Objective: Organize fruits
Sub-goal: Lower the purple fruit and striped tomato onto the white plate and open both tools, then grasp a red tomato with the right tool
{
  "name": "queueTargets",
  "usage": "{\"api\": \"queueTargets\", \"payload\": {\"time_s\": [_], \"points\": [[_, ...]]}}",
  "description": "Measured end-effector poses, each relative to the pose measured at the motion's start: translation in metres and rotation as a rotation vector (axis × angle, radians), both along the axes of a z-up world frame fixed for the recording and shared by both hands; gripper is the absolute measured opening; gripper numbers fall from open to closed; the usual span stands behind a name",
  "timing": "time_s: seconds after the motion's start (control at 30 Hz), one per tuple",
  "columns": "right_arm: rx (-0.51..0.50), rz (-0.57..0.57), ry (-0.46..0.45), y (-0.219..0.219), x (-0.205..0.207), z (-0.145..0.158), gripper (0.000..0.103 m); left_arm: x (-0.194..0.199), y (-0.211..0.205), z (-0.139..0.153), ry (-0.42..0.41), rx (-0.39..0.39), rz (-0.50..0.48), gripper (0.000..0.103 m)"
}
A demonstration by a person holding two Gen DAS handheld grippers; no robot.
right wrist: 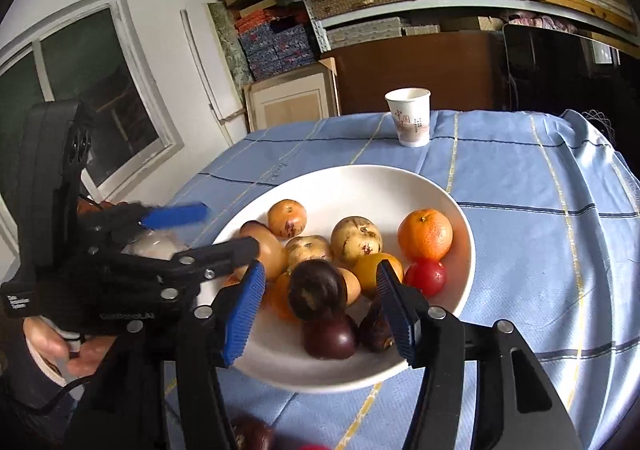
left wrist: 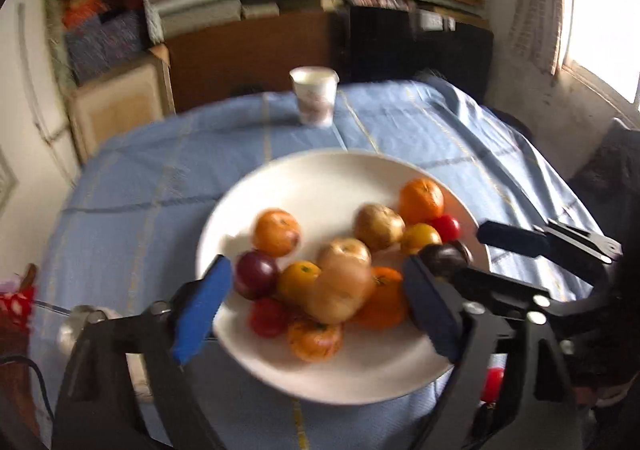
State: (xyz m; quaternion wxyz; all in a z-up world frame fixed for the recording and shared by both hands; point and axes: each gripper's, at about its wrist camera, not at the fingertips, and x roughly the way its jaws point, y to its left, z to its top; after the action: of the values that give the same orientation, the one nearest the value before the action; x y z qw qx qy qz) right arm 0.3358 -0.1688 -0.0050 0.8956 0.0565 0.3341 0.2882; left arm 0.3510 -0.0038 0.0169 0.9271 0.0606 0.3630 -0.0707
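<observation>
A white bowl point(left wrist: 320, 185) point(right wrist: 360, 185) on the blue tablecloth holds several fruits: oranges point(right wrist: 425, 234), pale apples point(right wrist: 356, 240), red tomatoes point(right wrist: 426, 277) and dark purple fruits point(right wrist: 330, 336). My left gripper point(left wrist: 316, 302) is open over the bowl's near side, its blue pads either side of the pile. My right gripper point(right wrist: 320, 310) is open, its pads flanking a dark purple fruit point(right wrist: 316, 288) without touching it. The right gripper also shows at the right of the left wrist view point(left wrist: 456, 246).
A paper cup point(left wrist: 314, 95) point(right wrist: 410, 115) stands on the table beyond the bowl. A dark fruit point(right wrist: 250, 434) lies on the cloth near the front edge. A red fruit point(left wrist: 493, 384) lies by the bowl. Shelves of boxes stand behind.
</observation>
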Motion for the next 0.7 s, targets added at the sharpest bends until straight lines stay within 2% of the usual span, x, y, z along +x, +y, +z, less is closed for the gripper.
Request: {"api": "queueTargets", "payload": {"time_s": [0.1, 0.17, 0.43, 0.7], "points": [[-0.018, 0.006, -0.018, -0.008, -0.020, 0.006, 0.059, -0.020, -0.002, 0.008, -0.027, 0.032, 0.022, 0.087], [-0.021, 0.009, -0.022, -0.013, -0.034, 0.007, 0.059, -0.036, -0.002, 0.012, -0.036, 0.023, 0.034, 0.090], [-0.008, 0.022, 0.009, -0.028, -0.069, -0.007, 0.060, -0.085, -0.002, 0.006, -0.061, 0.002, 0.091, 0.094], [-0.058, 0.064, 0.060, -0.023, -0.084, -0.022, 0.060, -0.092, 0.025, -0.026, 0.037, -0.067, 0.127, 0.094]]}}
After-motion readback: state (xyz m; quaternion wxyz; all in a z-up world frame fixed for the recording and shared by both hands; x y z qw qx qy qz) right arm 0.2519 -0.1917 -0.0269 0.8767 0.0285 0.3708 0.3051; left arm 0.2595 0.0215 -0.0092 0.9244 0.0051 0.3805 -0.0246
